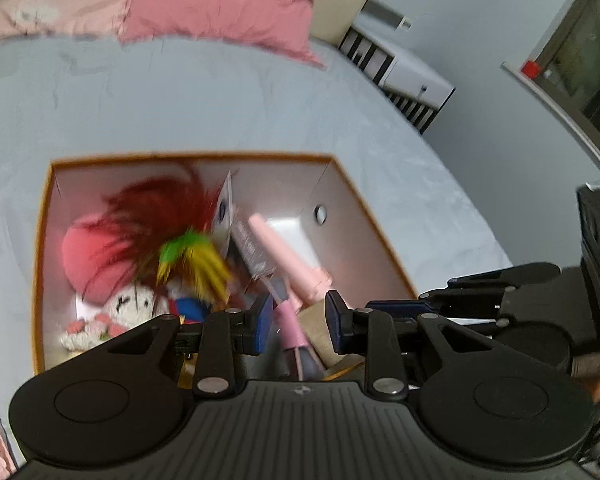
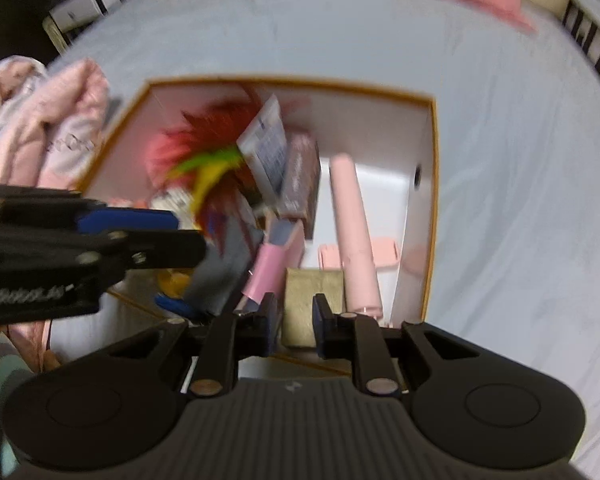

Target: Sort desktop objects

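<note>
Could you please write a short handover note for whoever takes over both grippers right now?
Left gripper: partly open, pads pressing nothing; a pink stick shows in the gap.
Right gripper: partly open, empty, an olive block behind its gap.
Both are at the near edge of the box on the bed.
Already in the box: feather toy, plush doll, pink tube, carton.
Left: pink clothes lie beside the box; check whether they count.
</note>
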Demonstrator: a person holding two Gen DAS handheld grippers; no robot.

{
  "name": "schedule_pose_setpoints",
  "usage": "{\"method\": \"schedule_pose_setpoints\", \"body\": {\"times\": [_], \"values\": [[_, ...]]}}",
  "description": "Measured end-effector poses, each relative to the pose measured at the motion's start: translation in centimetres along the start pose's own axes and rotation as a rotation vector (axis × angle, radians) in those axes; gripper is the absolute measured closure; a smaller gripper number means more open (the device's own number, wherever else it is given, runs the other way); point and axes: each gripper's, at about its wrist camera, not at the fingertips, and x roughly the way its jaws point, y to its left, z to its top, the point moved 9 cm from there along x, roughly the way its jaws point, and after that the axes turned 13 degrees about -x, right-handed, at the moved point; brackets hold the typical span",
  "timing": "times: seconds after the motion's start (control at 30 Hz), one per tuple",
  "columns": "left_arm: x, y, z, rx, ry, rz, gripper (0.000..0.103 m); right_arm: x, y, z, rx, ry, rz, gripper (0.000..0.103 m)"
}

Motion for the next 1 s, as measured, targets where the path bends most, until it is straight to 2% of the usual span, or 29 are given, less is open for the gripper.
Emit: {"method": "schedule_pose_setpoints", "body": {"times": [0.07,0.1,0.17,0.2,0.23,0.27,0.3,0.37,0.43,0.53,0.6,0.7,0.8,1.0], "values": [[-1.1,-0.2,0.0,0.023,-0.055,0.02,0.071,-1.5,0.3,0.3,-0.002,-0.09,-0.025,0.079],[-1.7,-0.2,-0.2,0.04,-0.09,0.038,0.071,-2.3,0.3,0.6,0.009,-0.145,-0.032,0.074],[-2.4,0.0,-0.4,0.059,-0.139,0.077,0.067,-3.8,0.5,0.9,0.042,-0.244,-0.044,0.067],[-2.7,0.3,-0.6,0.063,-0.158,0.103,0.066,-4.5,0.5,1.1,0.056,-0.293,-0.055,0.066],[-2.9,0.6,-0.9,0.065,-0.169,0.124,0.062,-5.0,0.6,1.2,0.062,-0.332,-0.071,0.066],[-3.0,0.9,-1.0,0.067,-0.176,0.136,0.051,-5.4,0.8,1.3,0.064,-0.368,-0.094,0.065],[-3.2,1.2,-1.2,0.066,-0.187,0.149,0.047,-5.7,0.9,1.3,0.067,-0.401,-0.12,0.063],[-3.5,1.8,-1.5,0.057,-0.213,0.175,0.047,-5.7,1.4,1.3,0.071,-0.445,-0.157,0.057],[-3.6,2.5,-1.7,0.044,-0.232,0.194,0.046,-5.1,1.8,1.4,0.072,-0.464,-0.176,0.053],[-3.4,3.7,-1.3,0.015,-0.28,0.225,0.038,-3.8,2.2,1.3,0.058,-0.476,-0.217,0.052],[-3.0,4.4,-1.0,0.013,-0.307,0.256,0.037,-2.8,2.0,0.9,0.053,-0.476,-0.25,0.046],[-1.8,5.0,-0.9,0.003,-0.29,0.286,0.037,-1.4,2.0,0.1,0.041,-0.45,-0.271,0.043],[-0.3,5.0,-1.3,-0.004,-0.245,0.282,0.037,0.0,1.9,-0.9,0.022,-0.431,-0.295,0.04],[0.5,4.3,-2.2,0.049,-0.246,0.291,0.037,1.6,1.6,-1.5,0.085,-0.386,-0.252,0.039]]}}
